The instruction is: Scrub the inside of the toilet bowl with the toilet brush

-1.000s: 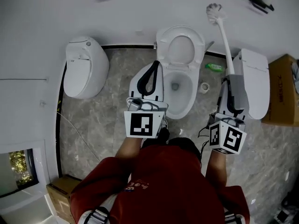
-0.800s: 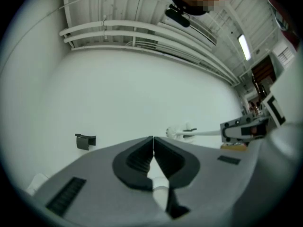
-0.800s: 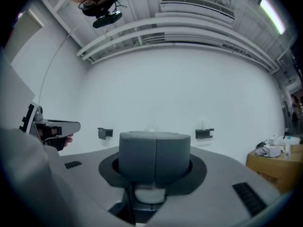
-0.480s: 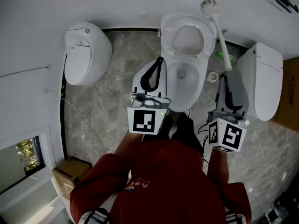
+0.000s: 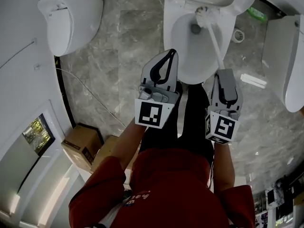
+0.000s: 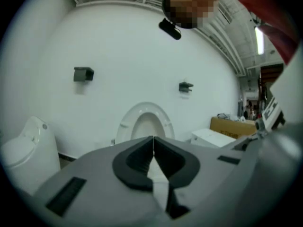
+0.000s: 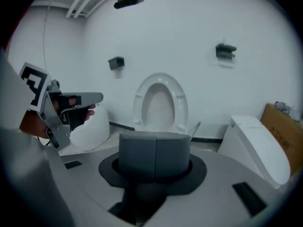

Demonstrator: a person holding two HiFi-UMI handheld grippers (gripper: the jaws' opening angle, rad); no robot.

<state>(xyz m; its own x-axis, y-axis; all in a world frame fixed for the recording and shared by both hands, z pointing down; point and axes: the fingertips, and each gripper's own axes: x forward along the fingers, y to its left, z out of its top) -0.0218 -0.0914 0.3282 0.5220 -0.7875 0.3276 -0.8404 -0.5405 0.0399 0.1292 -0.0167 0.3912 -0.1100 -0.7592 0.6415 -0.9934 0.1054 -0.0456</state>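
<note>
The white toilet bowl (image 5: 183, 44) lies at the top middle of the head view, its seat and lid (image 6: 146, 121) raised against the wall. The toilet brush (image 5: 214, 44) reaches down into it, bristle head (image 5: 201, 14) close to the drain. My right gripper (image 5: 223, 74) is shut on the brush handle just over the bowl's front rim; the right gripper view shows only its closed pads (image 7: 137, 156), the brush being hidden. My left gripper (image 5: 168, 53) hangs shut and empty over the bowl's left front edge, jaws touching.
A second toilet (image 5: 66, 18) stands at the left and a third (image 5: 287, 56) at the right. A green bottle (image 5: 256, 13) and a small roll (image 5: 237, 34) lie on the marble floor between bowl and right toilet. A cardboard box (image 5: 83, 144) sits at lower left.
The brush swung down from beside the wall into the bowl, carried by my right gripper. Both grippers came in over the bowl's front, and the head view tipped further down.
</note>
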